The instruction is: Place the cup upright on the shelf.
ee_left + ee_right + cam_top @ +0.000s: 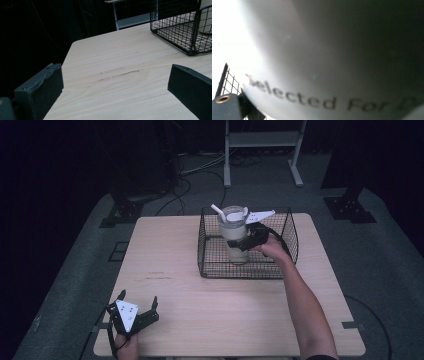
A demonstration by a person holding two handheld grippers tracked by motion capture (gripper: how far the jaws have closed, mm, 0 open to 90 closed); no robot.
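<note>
A pale tumbler (233,227) with a lid and a white straw (218,211) stands upright inside a black wire basket (215,270) at the back of the table. My right gripper (241,243) reaches in from the right and is shut around the tumbler's middle. In the right gripper view the tumbler's wall (324,50) sits very close, printed with "Selected For". Whether its base touches the basket floor is hidden. My left gripper (138,296) rests open near the front left corner, with bare wood between its jaws (116,82). Ahead of it at the upper right is the basket (175,37).
The light wooden table (200,310) has a faint scuff mark (120,73) left of centre. Cables and a metal stand's legs (262,165) lie on the dark floor behind. The basket's walls rise around the tumbler.
</note>
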